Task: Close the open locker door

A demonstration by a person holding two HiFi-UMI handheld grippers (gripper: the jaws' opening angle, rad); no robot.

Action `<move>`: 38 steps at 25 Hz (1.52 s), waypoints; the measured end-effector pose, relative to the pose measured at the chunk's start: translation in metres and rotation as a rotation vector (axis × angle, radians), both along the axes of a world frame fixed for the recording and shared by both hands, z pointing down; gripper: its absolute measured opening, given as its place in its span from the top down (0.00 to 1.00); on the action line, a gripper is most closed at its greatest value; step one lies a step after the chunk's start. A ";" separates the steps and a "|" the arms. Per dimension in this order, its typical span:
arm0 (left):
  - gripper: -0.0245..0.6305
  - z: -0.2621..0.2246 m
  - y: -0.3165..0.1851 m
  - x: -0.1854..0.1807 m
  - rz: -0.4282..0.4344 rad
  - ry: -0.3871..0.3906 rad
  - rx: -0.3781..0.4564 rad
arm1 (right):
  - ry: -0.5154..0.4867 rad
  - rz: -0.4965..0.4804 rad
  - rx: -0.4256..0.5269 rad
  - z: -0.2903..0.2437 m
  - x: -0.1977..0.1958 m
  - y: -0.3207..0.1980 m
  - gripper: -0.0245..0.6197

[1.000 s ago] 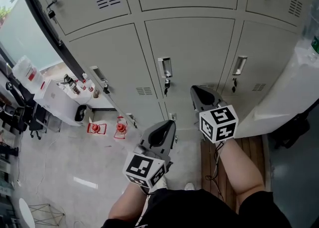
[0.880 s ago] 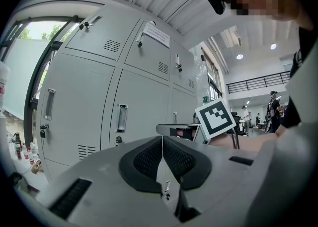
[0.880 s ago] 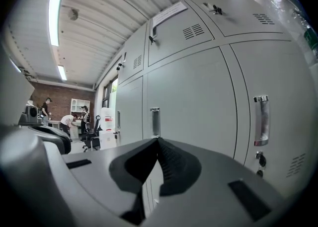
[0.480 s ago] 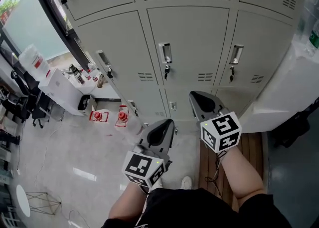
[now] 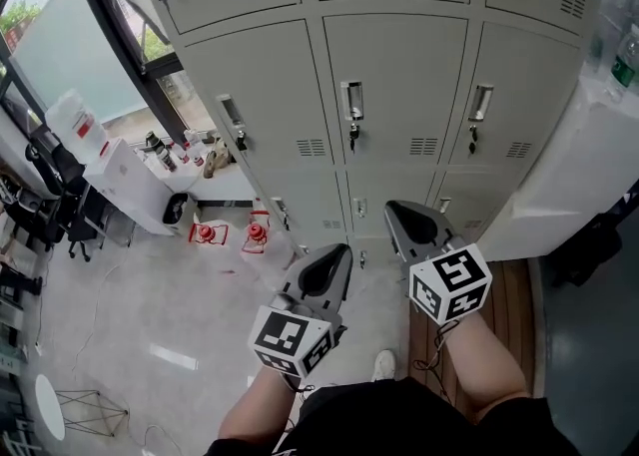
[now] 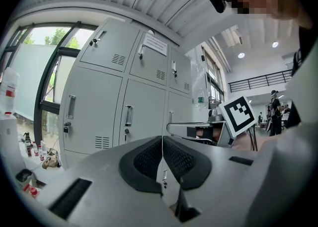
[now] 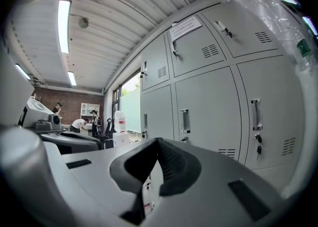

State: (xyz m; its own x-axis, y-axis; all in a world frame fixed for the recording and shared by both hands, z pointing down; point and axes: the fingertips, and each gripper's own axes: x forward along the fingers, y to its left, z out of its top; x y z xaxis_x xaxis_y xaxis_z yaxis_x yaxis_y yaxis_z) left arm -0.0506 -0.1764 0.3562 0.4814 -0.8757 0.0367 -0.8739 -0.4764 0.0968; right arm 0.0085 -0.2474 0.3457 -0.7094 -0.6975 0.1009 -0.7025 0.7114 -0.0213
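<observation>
Lockers (image 5: 394, 5) of grey steel fill the head view from 10 to 2 o'clock, and each door seen there lies flush in its frame. The middle locker door (image 5: 397, 95) at 12 o'clock carries a handle (image 5: 352, 102) with a key (image 5: 353, 131) hanging below it.

The left gripper (image 5: 341, 250) sits at 6 o'clock over the pale floor (image 5: 150, 304). Its fingers (image 6: 144, 160) are pressed together with nothing between them, and it is well apart from the lockers. Its marker cube (image 5: 290, 339) faces up.

The right gripper (image 5: 396, 211) lies just beside it at 5 o'clock, over wooden boards (image 5: 504, 289). Its fingers (image 7: 176, 165) are likewise clenched and empty, tips toward the low row of doors. In its own view the lockers stand from 12 to 3 o'clock.

At 9 o'clock in the head view a white cabinet (image 5: 120, 180) stands under a window (image 5: 70, 45), with bottles (image 5: 185, 155) beside it and 2 red objects (image 5: 205, 233) on the floor near the locker base. A shoe (image 5: 383, 366) shows at 6 o'clock.
</observation>
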 end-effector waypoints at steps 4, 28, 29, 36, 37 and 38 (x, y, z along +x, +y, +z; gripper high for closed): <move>0.93 -0.004 0.022 -0.016 0.033 0.003 0.006 | 0.000 0.027 -0.007 0.001 -0.013 0.031 0.88; 0.93 0.019 0.122 -0.071 0.158 0.053 -0.012 | 0.022 0.139 -0.032 0.023 -0.065 0.160 0.88; 0.93 0.018 0.124 -0.071 0.161 0.052 -0.010 | 0.021 0.144 -0.030 0.023 -0.064 0.162 0.88; 0.93 0.019 0.135 -0.067 0.177 0.045 -0.003 | 0.014 0.160 -0.023 0.024 -0.058 0.175 0.88; 0.93 0.018 0.136 -0.066 0.179 0.044 -0.002 | 0.013 0.161 -0.021 0.023 -0.057 0.177 0.88; 0.93 0.017 0.137 -0.065 0.180 0.044 0.000 | 0.013 0.162 -0.019 0.022 -0.057 0.178 0.88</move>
